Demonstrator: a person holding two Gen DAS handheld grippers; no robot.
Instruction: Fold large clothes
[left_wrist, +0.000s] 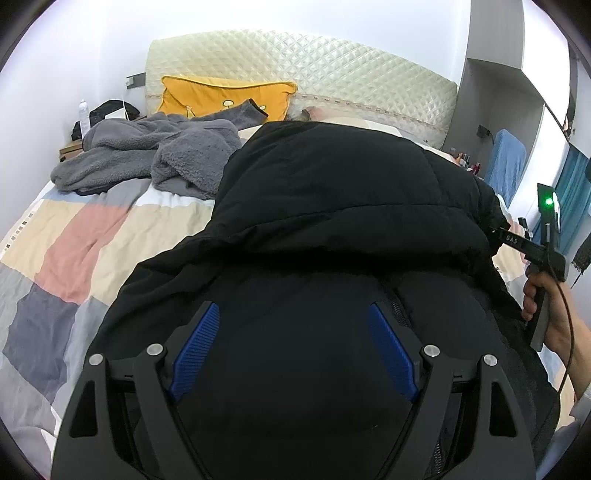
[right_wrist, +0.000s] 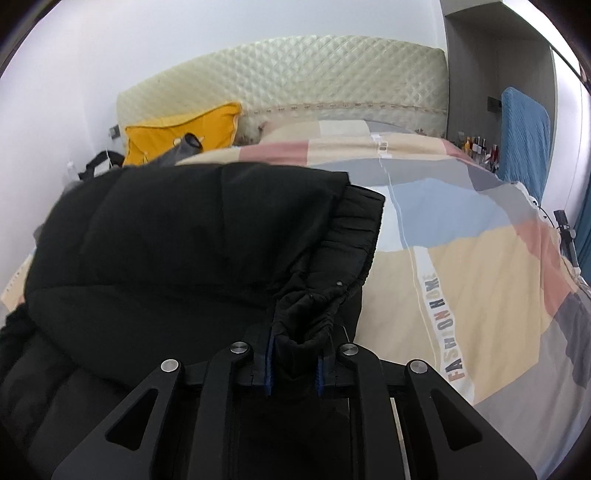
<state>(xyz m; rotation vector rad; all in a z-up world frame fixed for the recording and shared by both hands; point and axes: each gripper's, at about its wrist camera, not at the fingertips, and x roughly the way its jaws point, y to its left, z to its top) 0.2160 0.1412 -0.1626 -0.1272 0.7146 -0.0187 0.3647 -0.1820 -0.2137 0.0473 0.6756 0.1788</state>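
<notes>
Black puffer jacket (left_wrist: 332, 206) spread over the patchwork quilt (left_wrist: 74, 236), filling the near and middle part of the bed, bulk lying ahead of and beneath both claws. From the jacket as landmark: grey fleece garment (left_wrist: 147, 155) heaped beyond its far-left edge, yellow pillow (left_wrist: 221, 96) further back behind that fleece, cream quilted headboard (left_wrist: 332, 70) past the jacket's far edge, blue towel (right_wrist: 524, 136) well off to its right.

Left gripper (left_wrist: 293, 350) poised directly above the jacket's near portion, 2 blue pads (left_wrist: 195, 354) standing wide apart, black fabric seen between and below them; whether the pads touch the cloth cannot be told. Nothing pinched.

Right gripper (right_wrist: 294, 365) at the jacket's right edge, jaws drawn nearly together and clamped on a bunched fold of the gathered elastic hem (right_wrist: 306, 325), the cloth rising in a crumpled ridge out from between the 2 pads. Rest of the hem trailing away from the claw toward the jacket's far-right corner, quilt bare to the right of it.

In the left view, right gripper seen at the jacket's right side, held by a hand (left_wrist: 535, 291).
</notes>
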